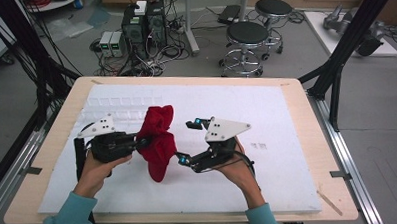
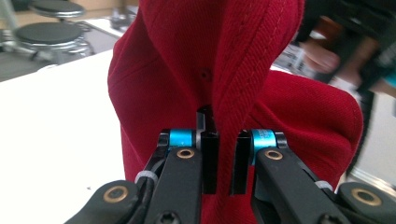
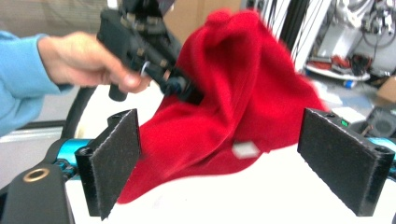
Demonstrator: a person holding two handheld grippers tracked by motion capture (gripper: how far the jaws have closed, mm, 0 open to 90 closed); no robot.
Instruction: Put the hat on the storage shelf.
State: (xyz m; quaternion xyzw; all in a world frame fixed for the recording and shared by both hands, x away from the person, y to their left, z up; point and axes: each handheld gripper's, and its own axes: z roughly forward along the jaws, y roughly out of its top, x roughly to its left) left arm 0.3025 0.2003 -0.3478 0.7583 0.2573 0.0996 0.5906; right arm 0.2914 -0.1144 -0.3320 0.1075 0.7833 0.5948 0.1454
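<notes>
High view puts the red cap [image 1: 157,138] just left of the frame's centre, above the white-covered desk [image 1: 289,179], with the left gripper [image 1: 143,142] clamped on a fold of its fabric from the left side. Left gripper view shows both black jaws pinching a stitched ridge of the cap at the lower middle of the frame. Right gripper [image 1: 187,142] sits just right of the cap with its jaws spread wide and holding nothing, the cap lying beyond and between them in the right gripper view.
</notes>
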